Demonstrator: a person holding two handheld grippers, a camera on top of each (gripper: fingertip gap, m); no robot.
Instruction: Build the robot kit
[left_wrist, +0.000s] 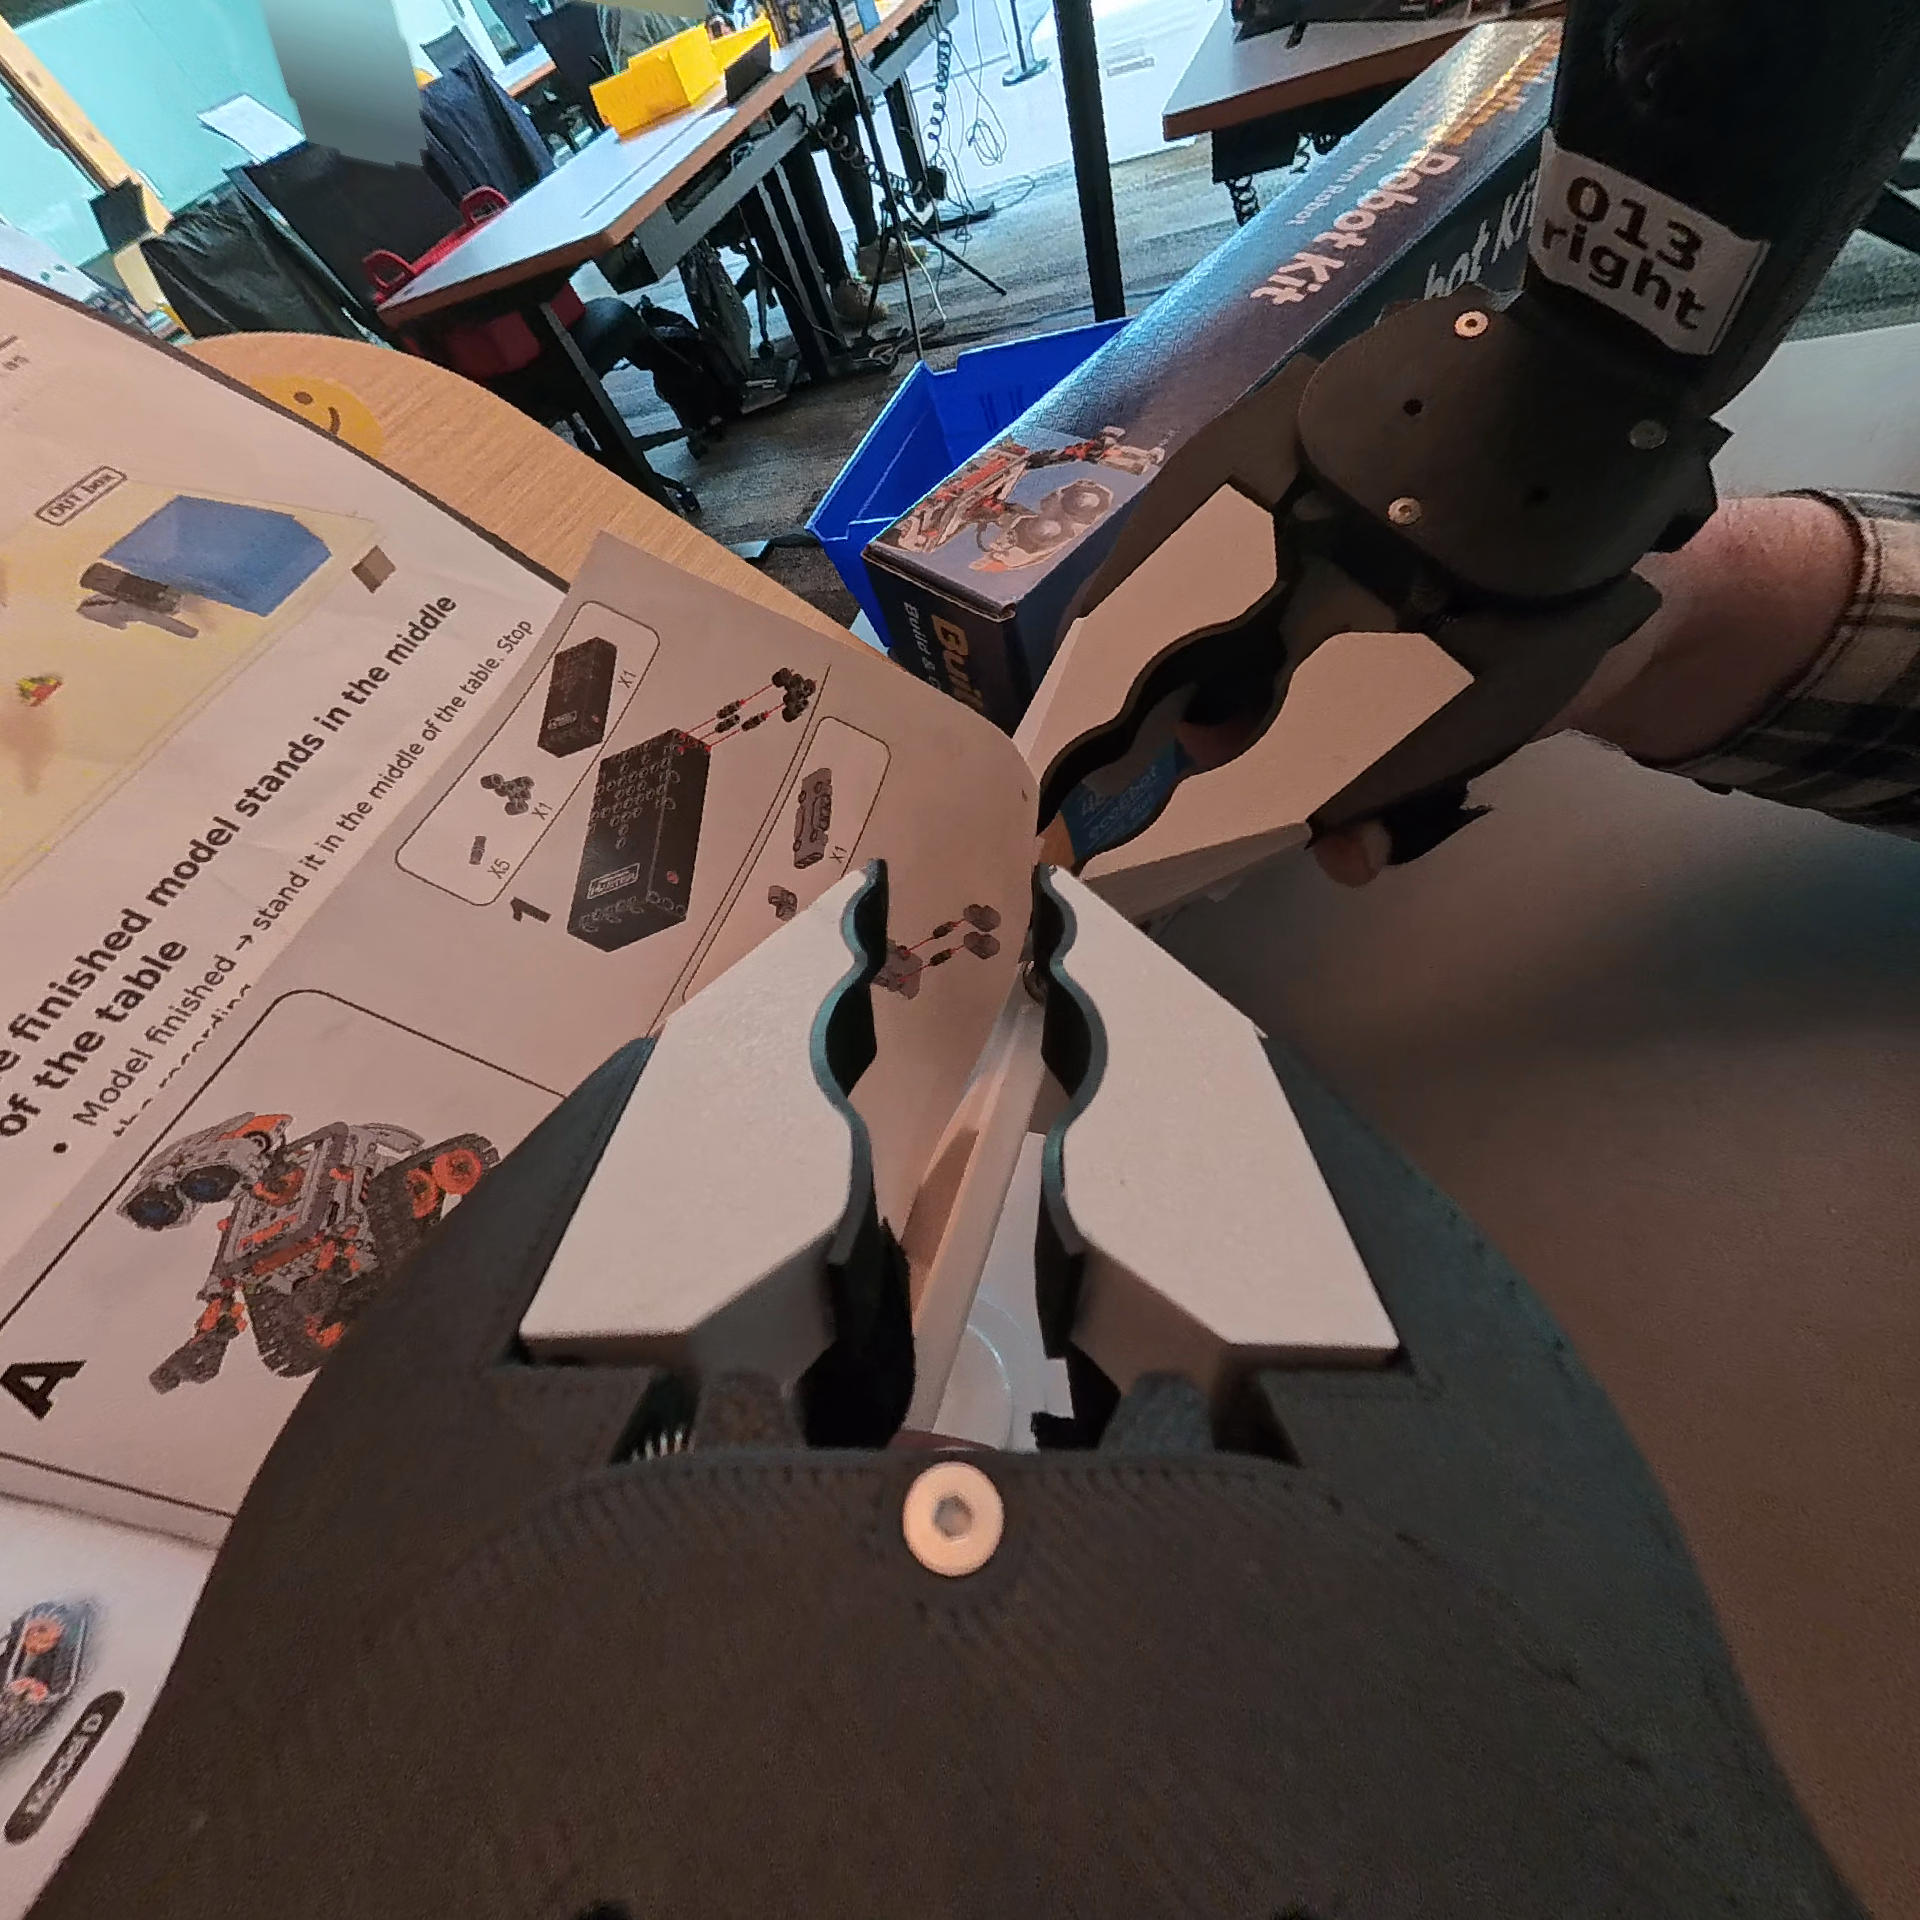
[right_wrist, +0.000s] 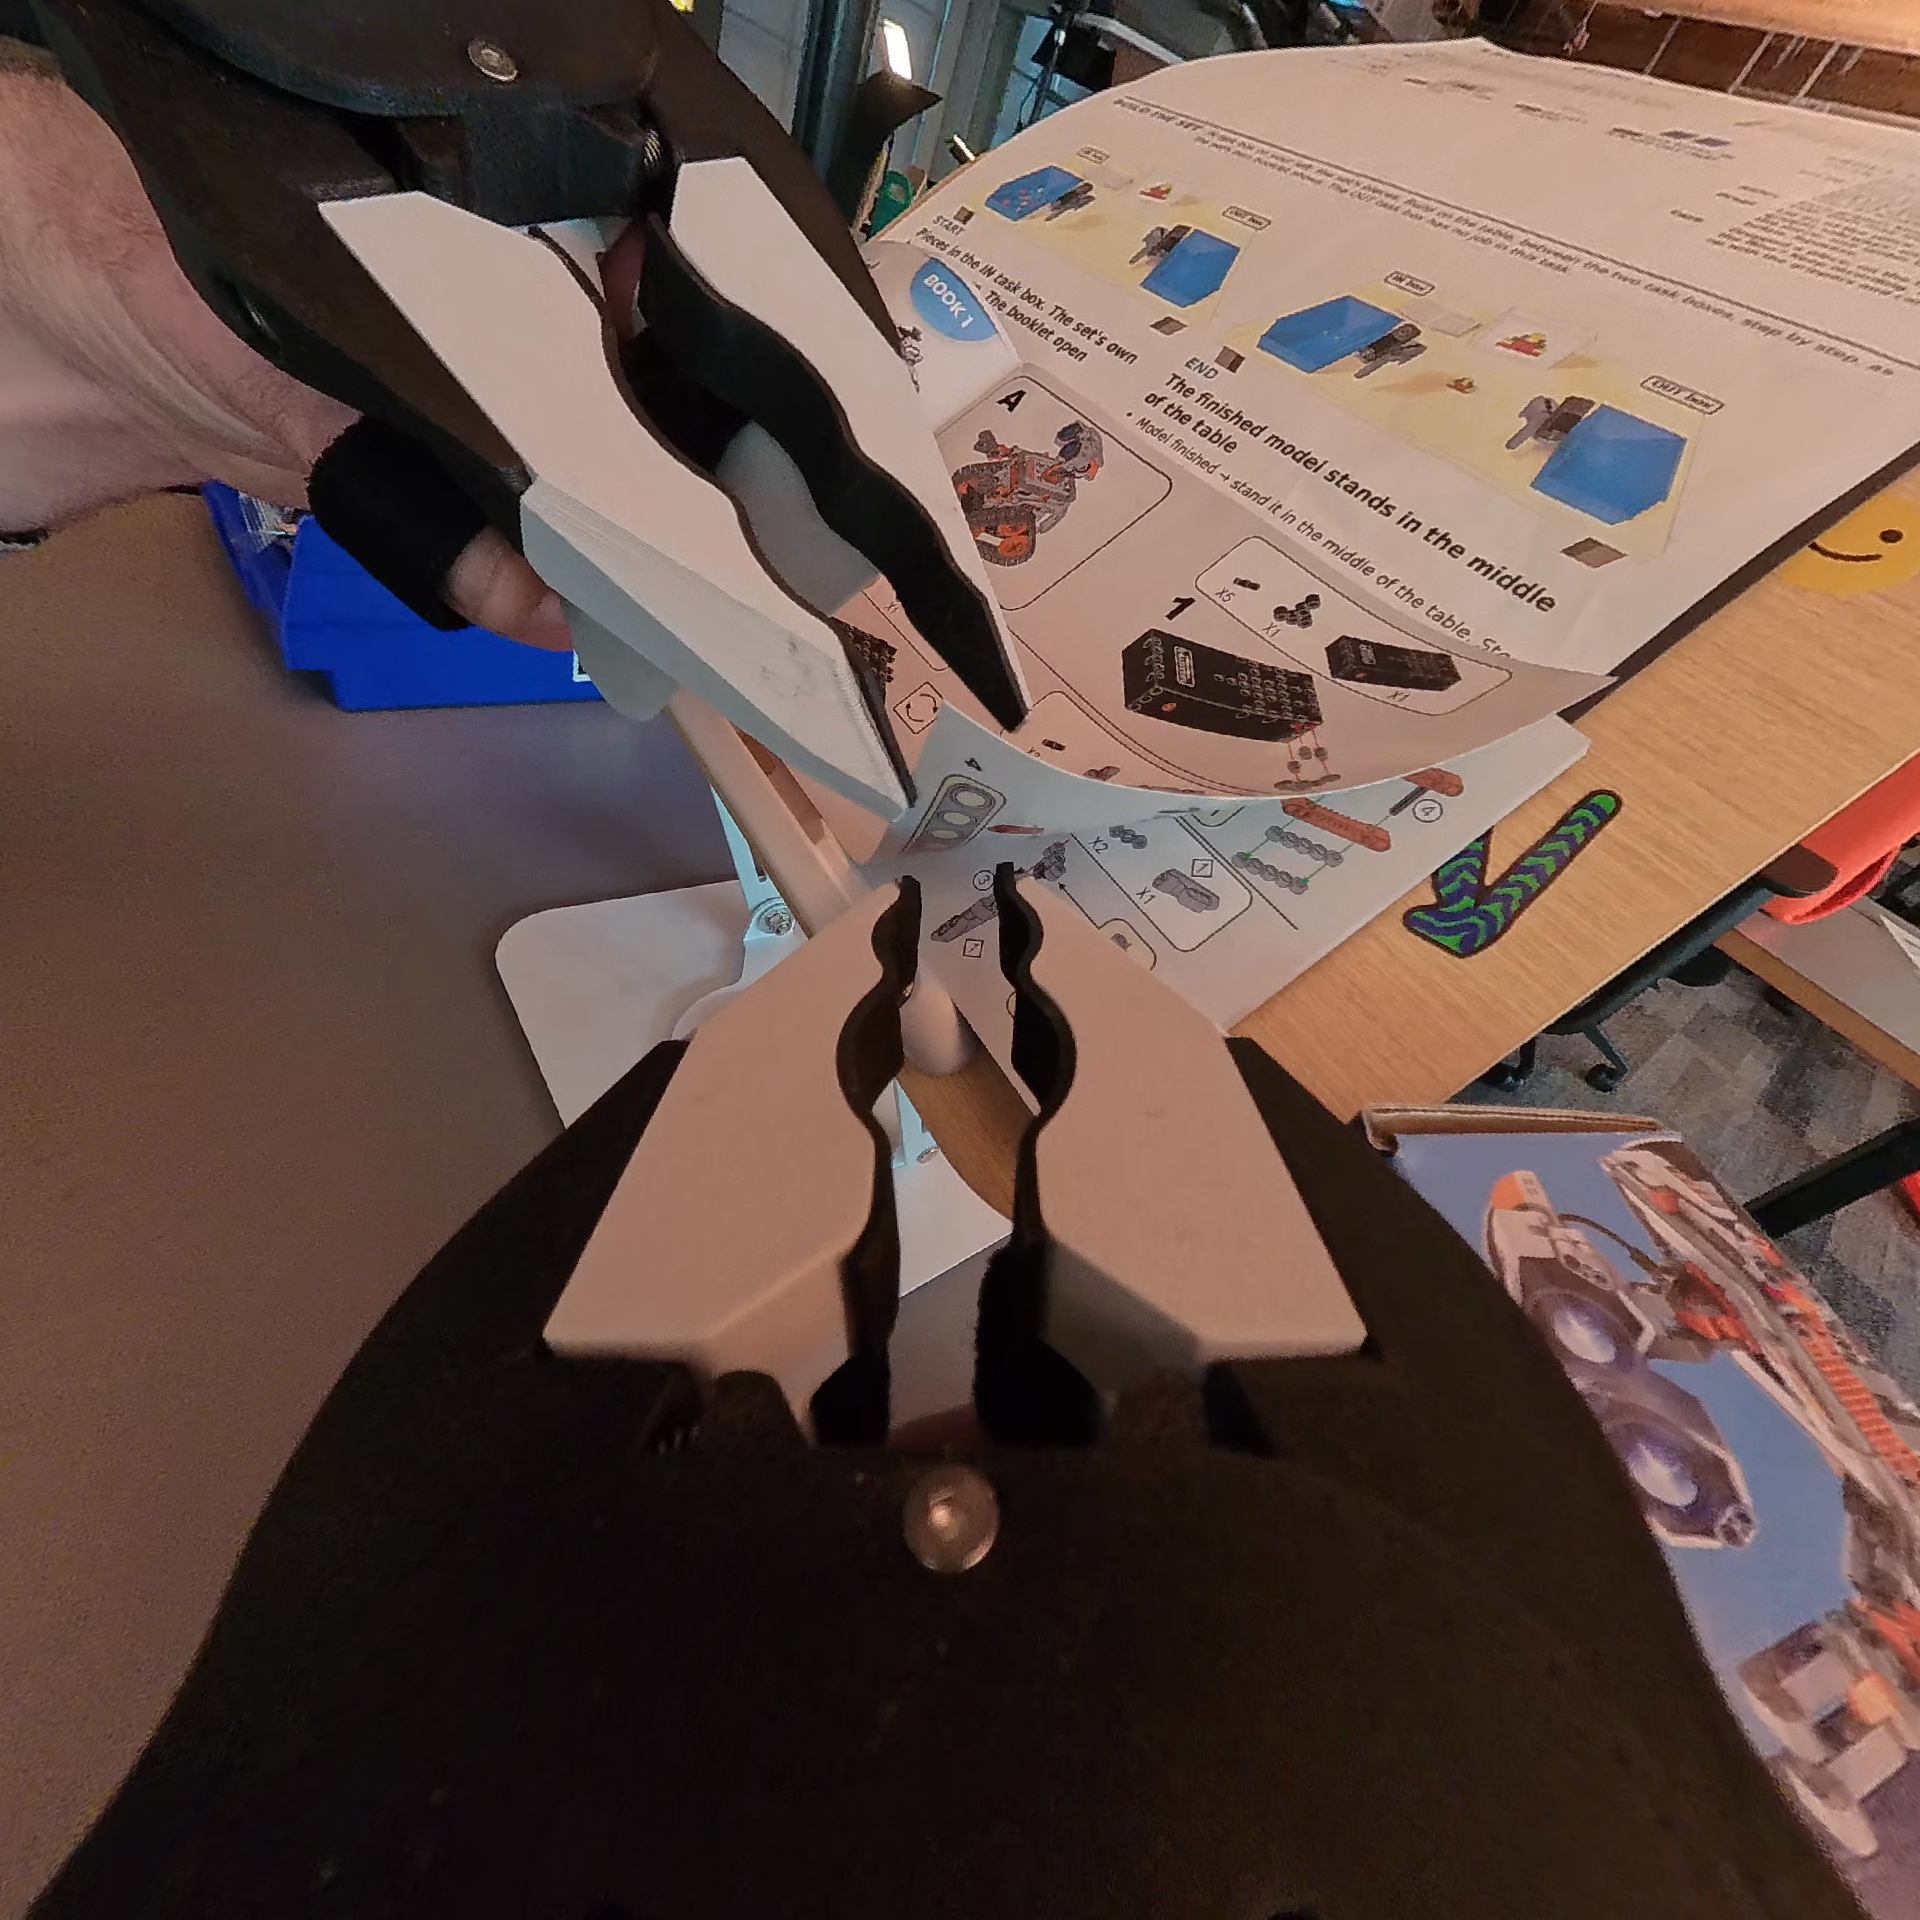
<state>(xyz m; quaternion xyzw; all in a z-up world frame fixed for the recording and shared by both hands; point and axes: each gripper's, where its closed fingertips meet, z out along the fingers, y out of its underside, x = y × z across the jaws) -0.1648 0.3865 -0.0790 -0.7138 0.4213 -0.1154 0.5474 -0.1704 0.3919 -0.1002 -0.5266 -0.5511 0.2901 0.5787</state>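
Left wrist view: left gripper (left_wrist: 961, 883) jaws narrow, straddling curled white instruction booklet page (left_wrist: 727, 727) edge; right gripper (right_wrist: 956, 883) narrow, empty, apparently lifting it.

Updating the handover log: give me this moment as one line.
left gripper open around lifted booklet page | right gripper narrowly open, empty, near lower page | kit box beside table

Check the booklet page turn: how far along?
Done: the booklet lies open on the table, with its top page curled up off it. In hand: that page passes between the fingers of the left hand-held gripper, jaws apart, so it is not pinched. The right hand-held gripper is open and empty at the lower page's corner. Left: the page is not yet flat on either side.
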